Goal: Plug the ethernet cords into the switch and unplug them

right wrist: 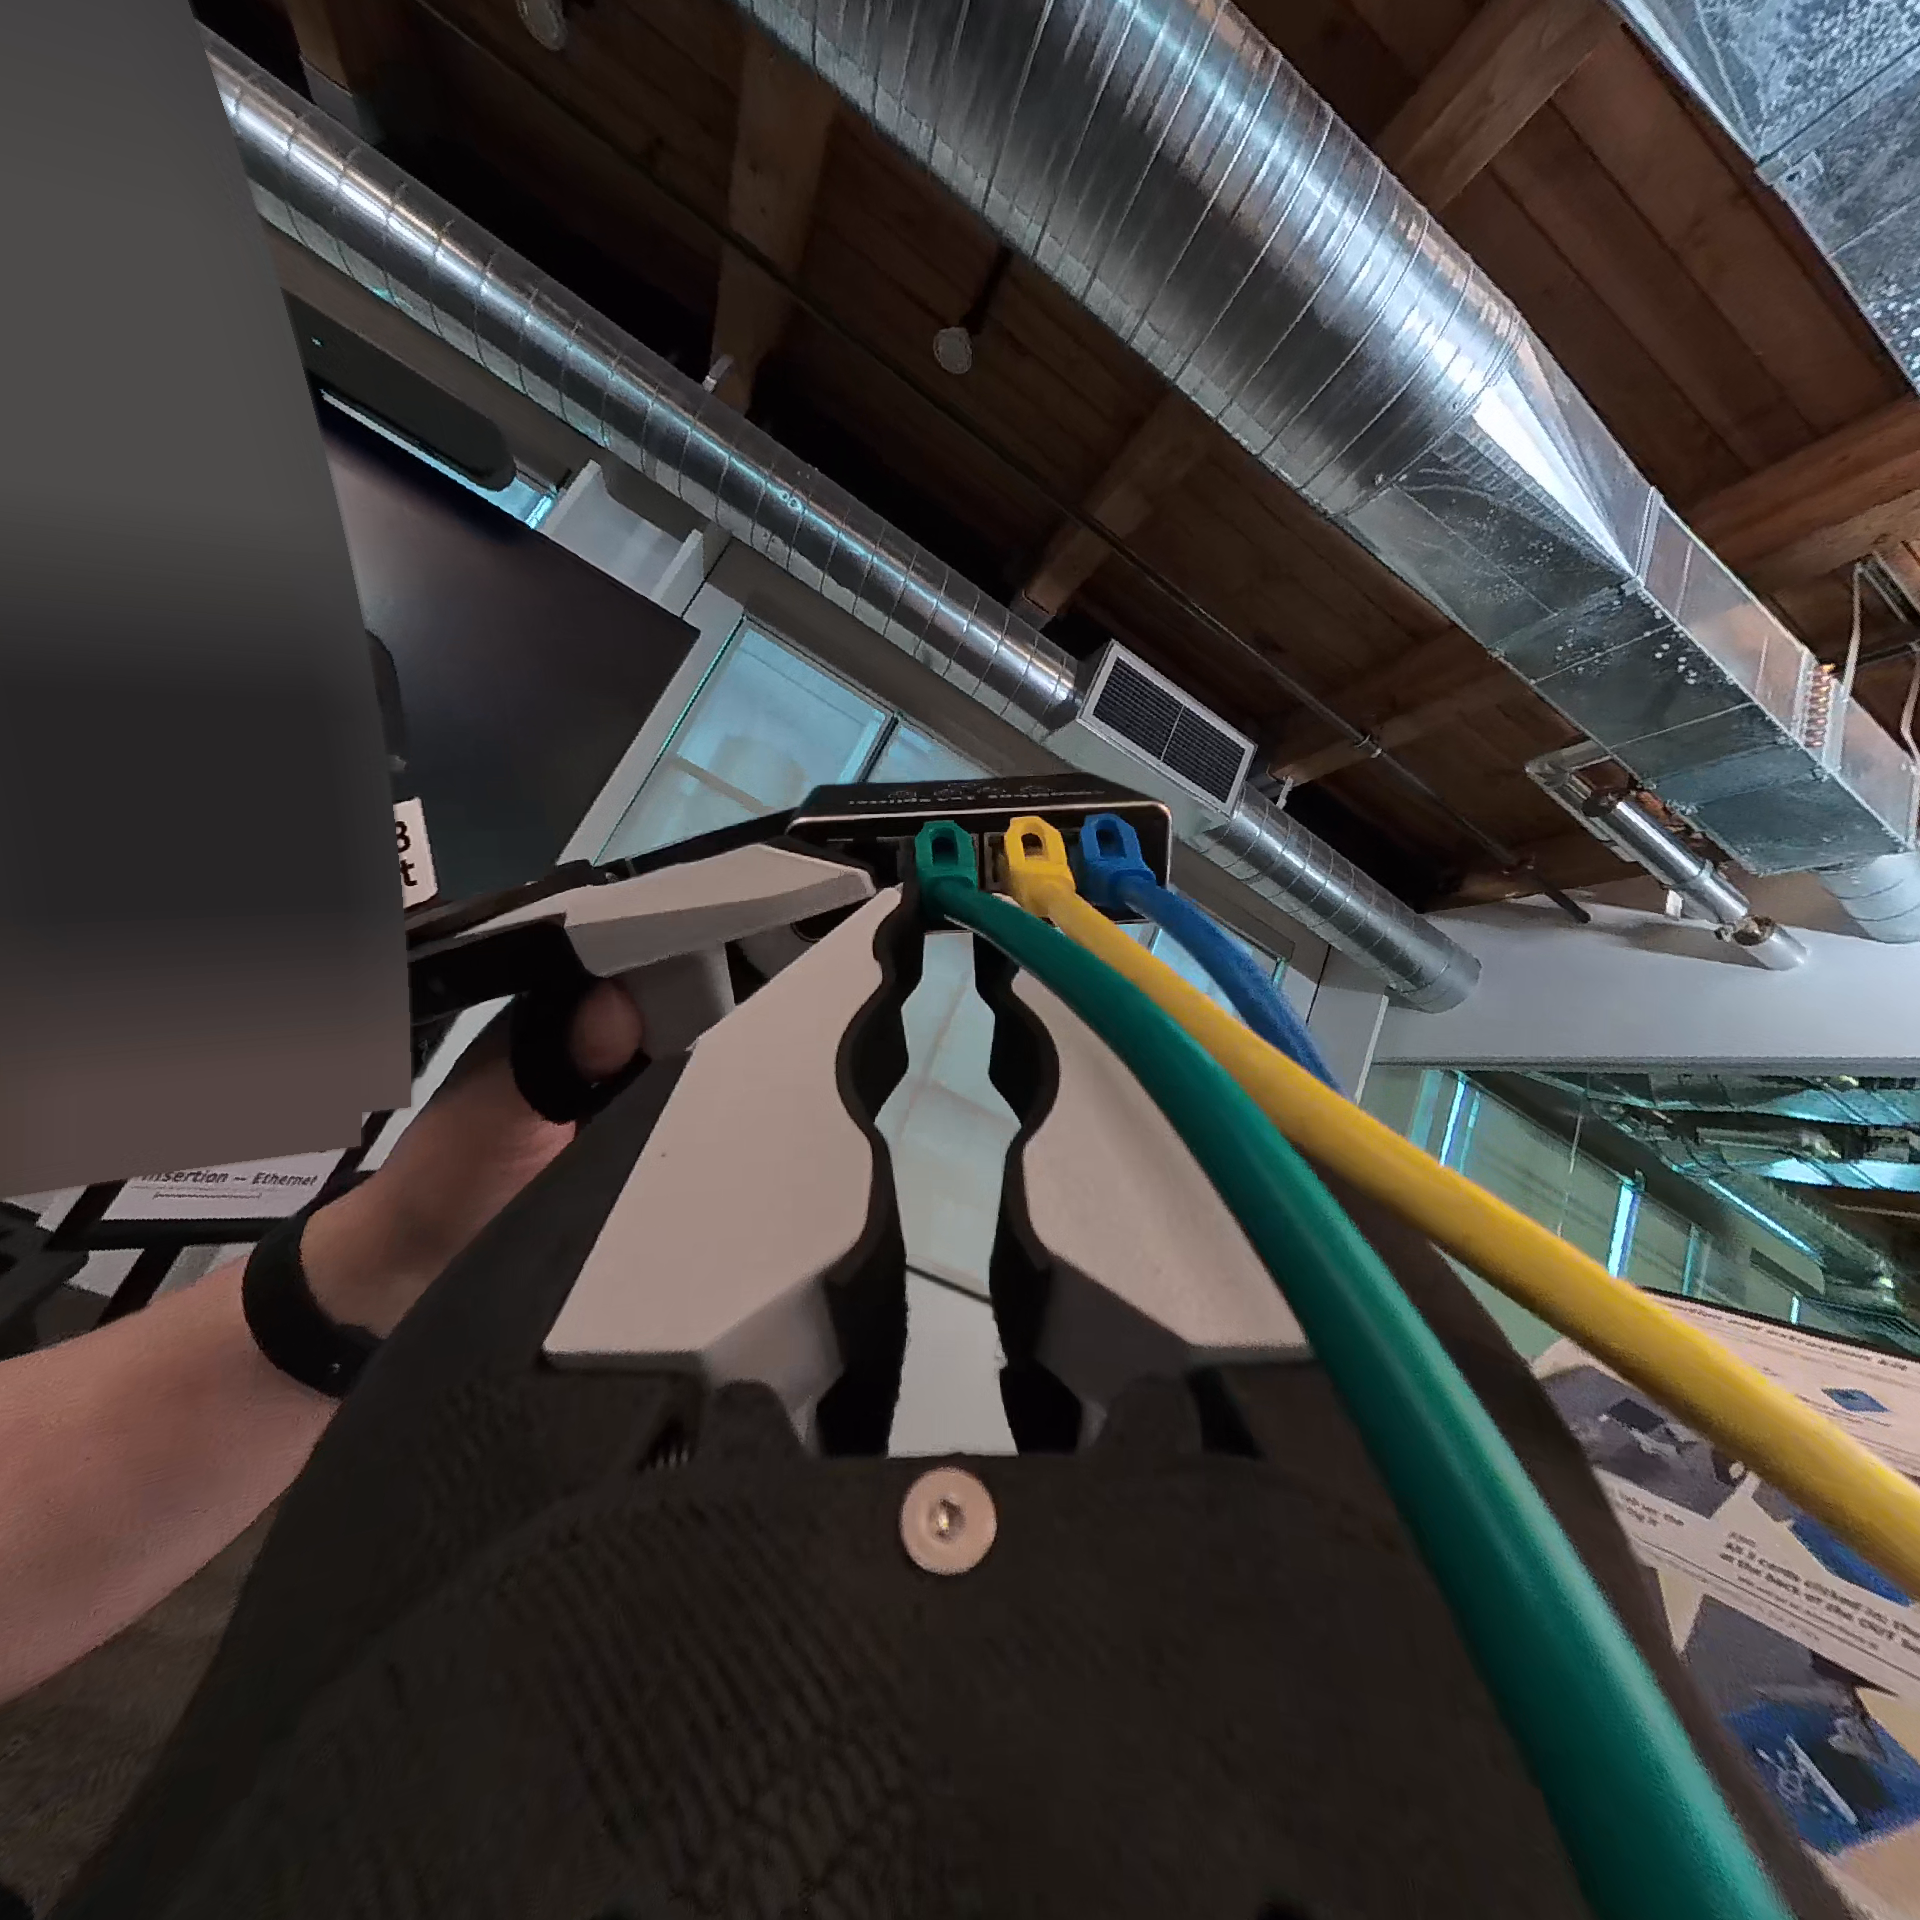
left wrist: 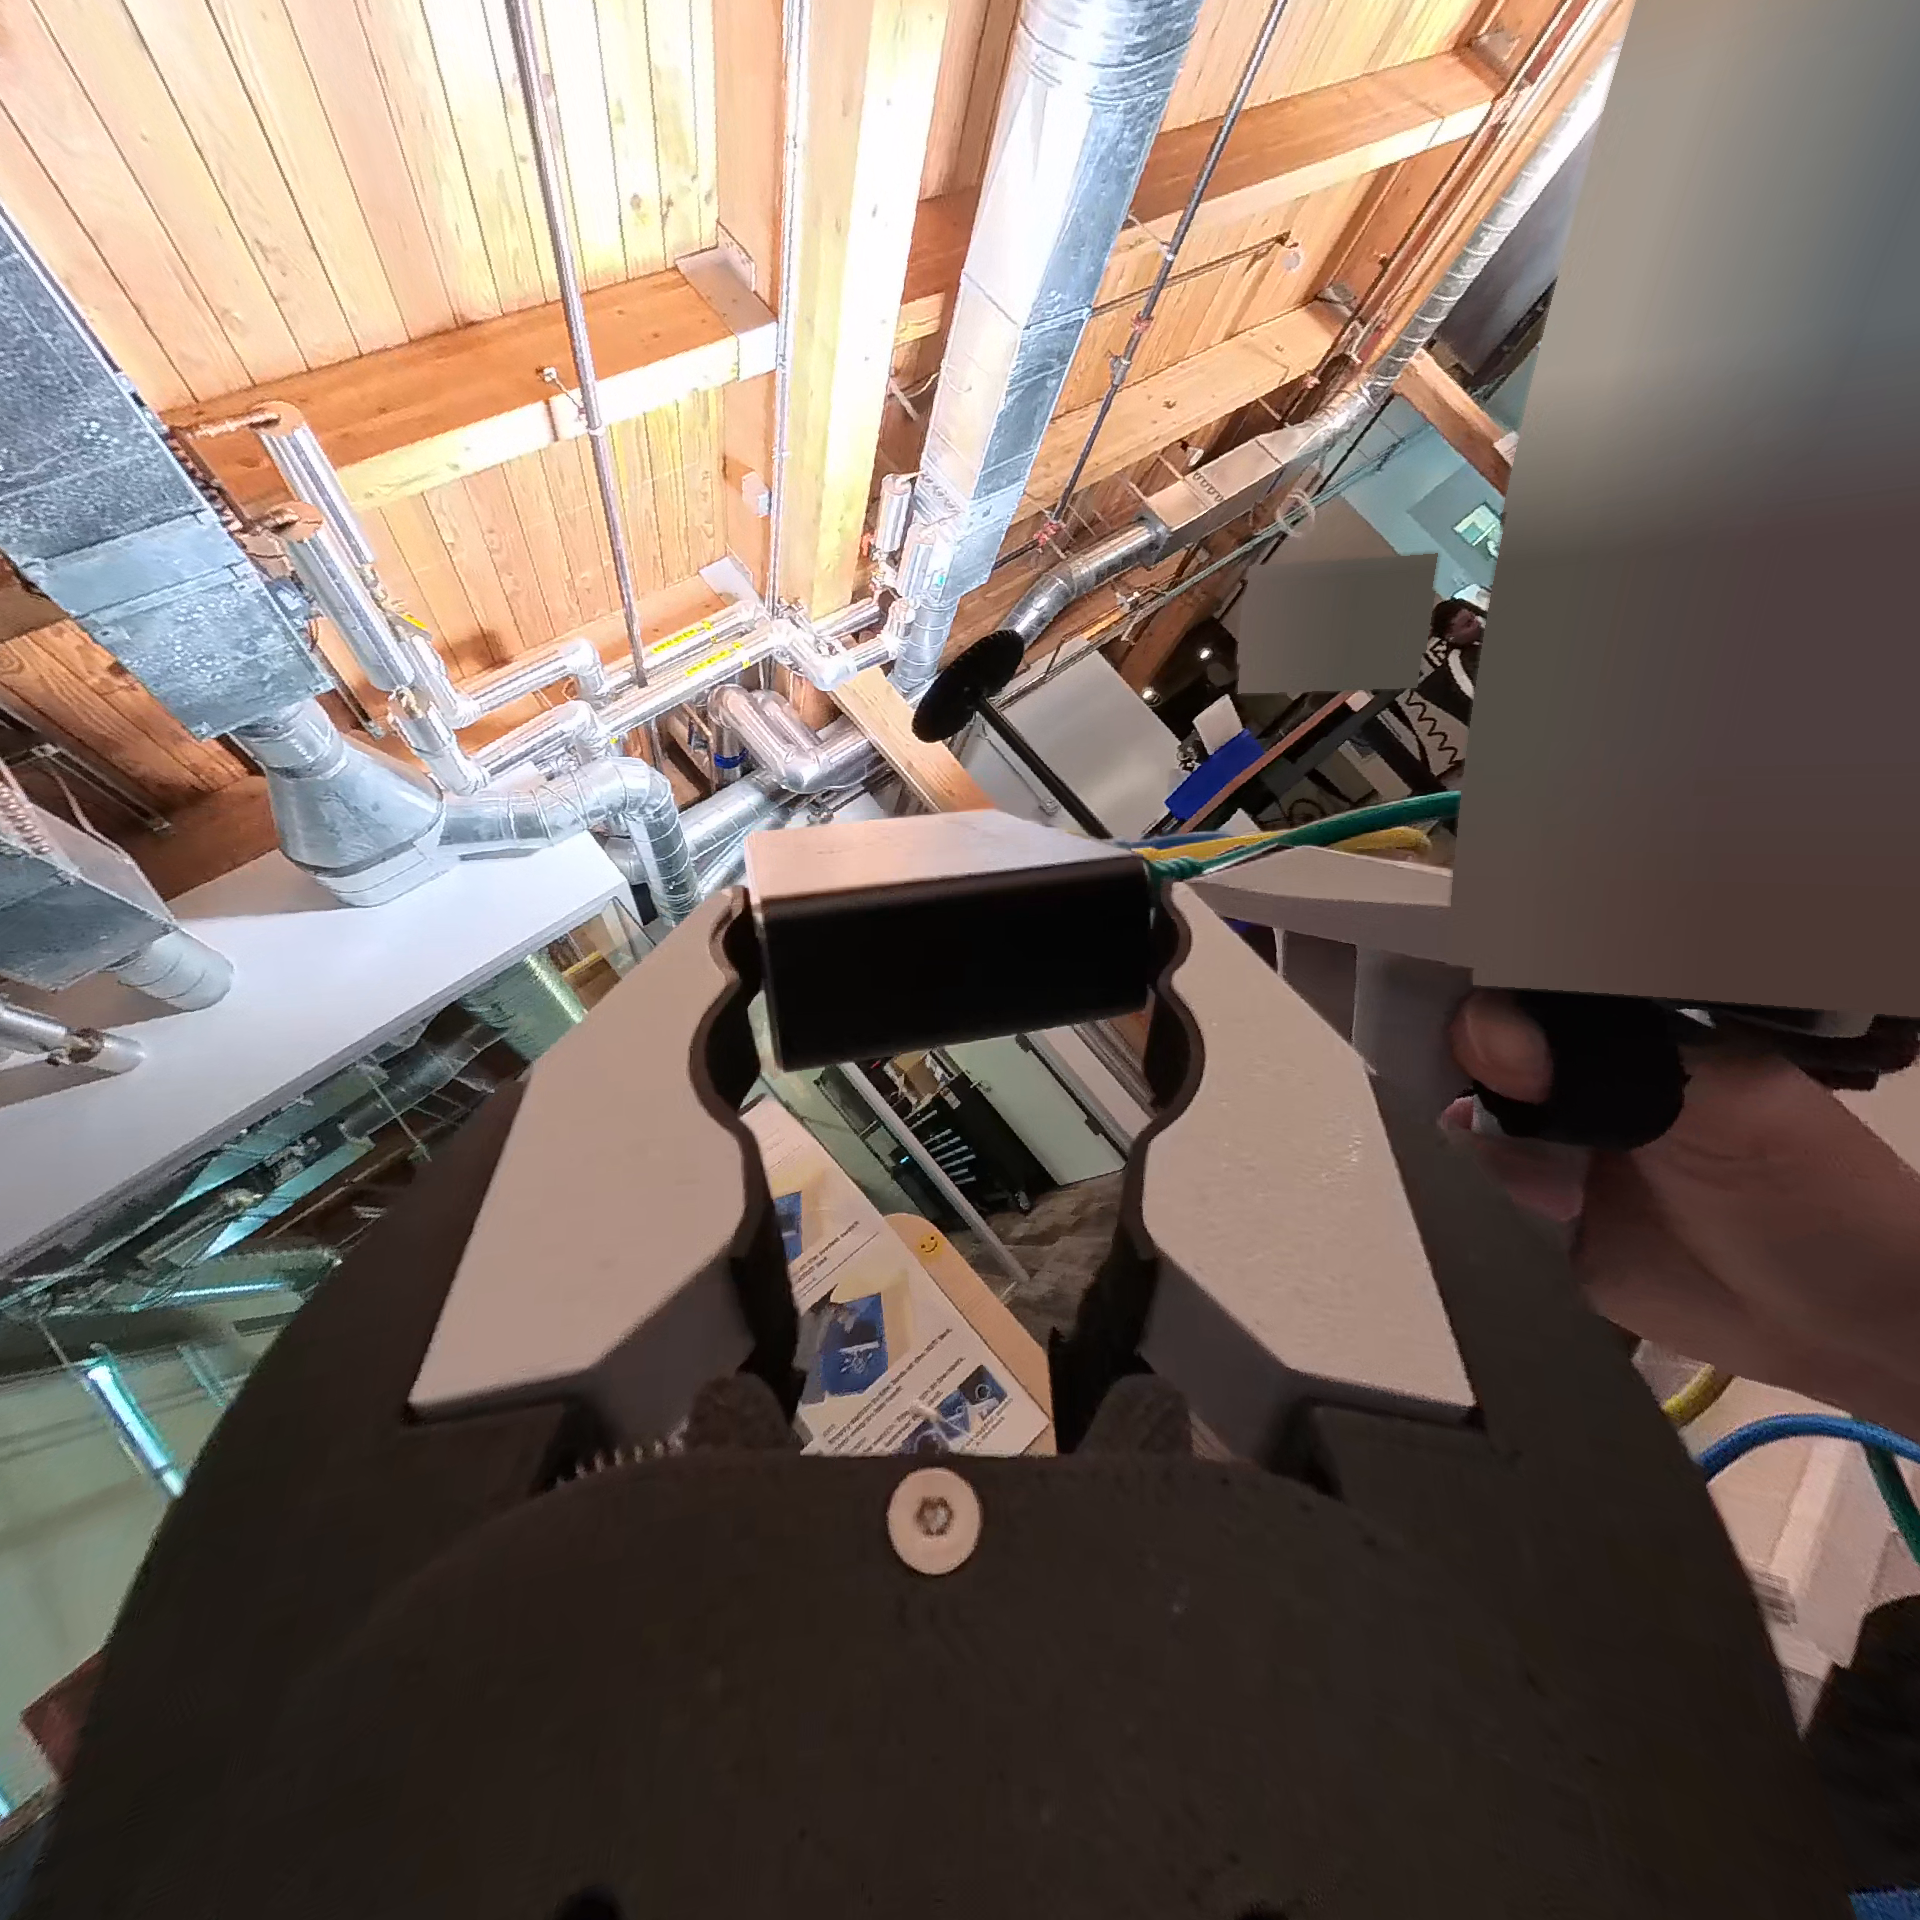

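— So where is the switch right now?

— Lifted into the air, with the ceiling ducts behind it. The left gripper is pinching it across its short black end, one finger on each side; that view shows the box from the back.

— And the cords?

— Three are seated in the front ports: the green cord, the yellow cord beside it, and the blue cord on the far side. All three trail back toward the right wrist camera.

— What is the right gripper doing?

— It sits just under the green plug. Its fingers stand only a narrow gap apart, and the tips reach the base of the green boot. I cannot tell whether they are clamped on it or merely alongside.

— How far along would you say the job is?

— The plugging half looks done, at least for these three. No cord is out yet, so the unplugging half is still ahead, probably starting with green. At least one port left of green looks empty.

— Anything else around?

— A printed sheet lies on the worktop below, and a person's hand holds the left tool.
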The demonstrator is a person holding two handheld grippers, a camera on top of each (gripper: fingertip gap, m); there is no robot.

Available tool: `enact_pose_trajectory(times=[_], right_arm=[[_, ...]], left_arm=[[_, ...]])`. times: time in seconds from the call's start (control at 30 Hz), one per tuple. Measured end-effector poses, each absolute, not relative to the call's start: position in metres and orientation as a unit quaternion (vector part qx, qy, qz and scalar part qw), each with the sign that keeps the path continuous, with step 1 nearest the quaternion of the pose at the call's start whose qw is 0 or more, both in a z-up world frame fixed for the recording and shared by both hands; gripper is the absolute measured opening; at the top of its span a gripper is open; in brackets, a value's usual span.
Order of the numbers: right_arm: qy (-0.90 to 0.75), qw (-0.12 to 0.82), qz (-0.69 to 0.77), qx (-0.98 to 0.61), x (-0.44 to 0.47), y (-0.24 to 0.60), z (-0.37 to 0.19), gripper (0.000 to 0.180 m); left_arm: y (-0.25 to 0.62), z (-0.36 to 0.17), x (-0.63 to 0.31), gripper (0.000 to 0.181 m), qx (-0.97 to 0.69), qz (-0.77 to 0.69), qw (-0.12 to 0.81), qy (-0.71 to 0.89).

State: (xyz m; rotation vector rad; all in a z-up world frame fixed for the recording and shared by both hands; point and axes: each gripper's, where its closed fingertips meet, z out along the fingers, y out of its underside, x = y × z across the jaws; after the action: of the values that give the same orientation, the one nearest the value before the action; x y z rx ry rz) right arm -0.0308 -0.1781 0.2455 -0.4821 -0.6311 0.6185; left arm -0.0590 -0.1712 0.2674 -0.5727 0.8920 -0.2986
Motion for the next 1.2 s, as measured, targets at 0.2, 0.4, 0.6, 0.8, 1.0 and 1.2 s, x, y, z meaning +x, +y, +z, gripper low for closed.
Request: enact_pose_trajectory(times=[0.2, 0.4, 0.6, 0.8, 1.0, 1.2], right_arm=[[-0.312, 0.841, 0.336, -0.286, -0.044, -0.162, 0.241, 0.013], [-0.419, 0.761, 0.336, -0.364, -0.081, -0.164, 0.212, 0.025], [-0.447, 0.794, 0.229, -0.342, -0.084, -0.163, 0.207, 0.019], [-0.417, 0.732, 0.240, -0.482, -0.076, -0.090, 0.167, 0.017], [-0.446, 0.682, 0.286, -0.504, -0.089, -0.076, 0.147, 0.021], [-0.475, 0.653, 0.258, -0.531, -0.100, -0.061, 0.119, 0.022]], left_arm=[[-0.164, 0.271, -0.075, 0.074, -0.255, -0.113, 0.881, 0.381], [-0.127, 0.285, -0.129, 0.073, -0.302, -0.165, 0.892, 0.294], [-0.064, 0.258, -0.189, 0.000, -0.375, -0.375, 0.826, 0.189], [0.021, 0.103, -0.145, 0.000, -0.538, -0.335, 0.750, 0.187], [0.010, 0.094, -0.168, 0.042, -0.569, -0.237, 0.732, 0.292], [-0.045, -0.015, -0.171, 0.074, -0.597, -0.280, 0.565, 0.497]])
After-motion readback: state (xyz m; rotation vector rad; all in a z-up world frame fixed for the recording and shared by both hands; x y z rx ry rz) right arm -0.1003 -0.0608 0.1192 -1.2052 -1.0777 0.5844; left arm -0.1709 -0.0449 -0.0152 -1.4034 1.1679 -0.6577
